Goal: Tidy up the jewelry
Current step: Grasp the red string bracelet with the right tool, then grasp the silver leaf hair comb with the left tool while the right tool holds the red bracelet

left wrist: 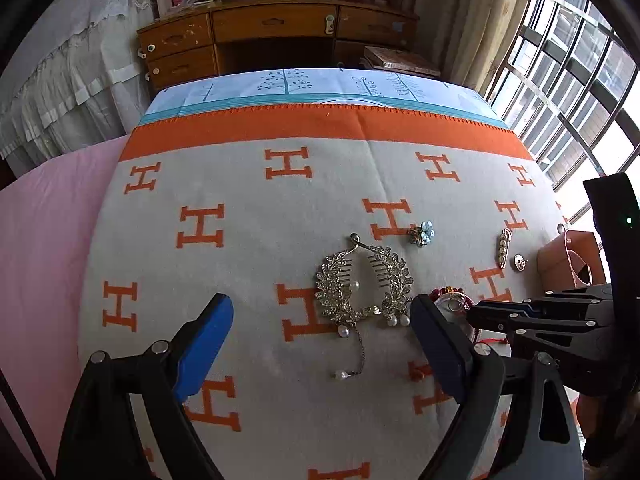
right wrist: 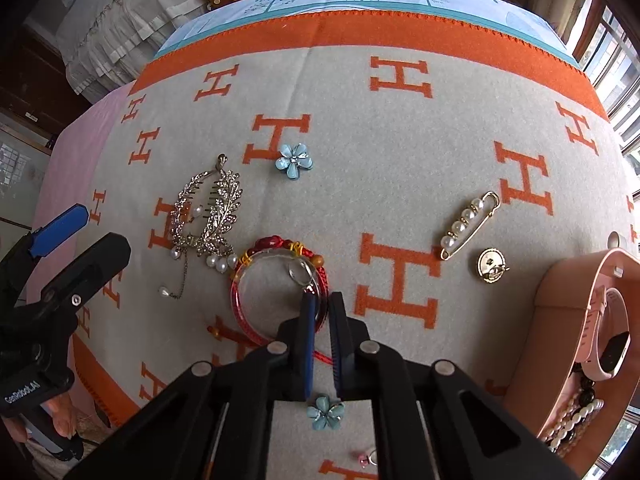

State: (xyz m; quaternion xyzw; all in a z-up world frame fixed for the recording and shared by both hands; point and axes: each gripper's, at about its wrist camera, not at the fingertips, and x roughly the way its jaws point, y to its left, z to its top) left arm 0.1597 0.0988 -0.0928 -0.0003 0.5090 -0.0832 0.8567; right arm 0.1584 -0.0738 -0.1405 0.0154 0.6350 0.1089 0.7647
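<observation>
Right gripper (right wrist: 320, 308): blue fingers nearly together, clamped on the near rim of the red bangle (right wrist: 256, 320), with one silver ring (right wrist: 301, 273) lying at its tips; left gripper (left wrist: 320, 344) spread wide, empty, low over the grey blanket with orange H motifs (left wrist: 248, 256). Count outward: one rhinestone leaf hair comb with pearl drops (left wrist: 362, 286), one gold pearl safety-pin brooch (right wrist: 470, 224), one round gold button brooch (right wrist: 492, 266). Right view alone shows two blue flower clips (right wrist: 294, 161) (right wrist: 325, 412) and the pink jewelry box (right wrist: 560, 292) holding bead strands, far right.
</observation>
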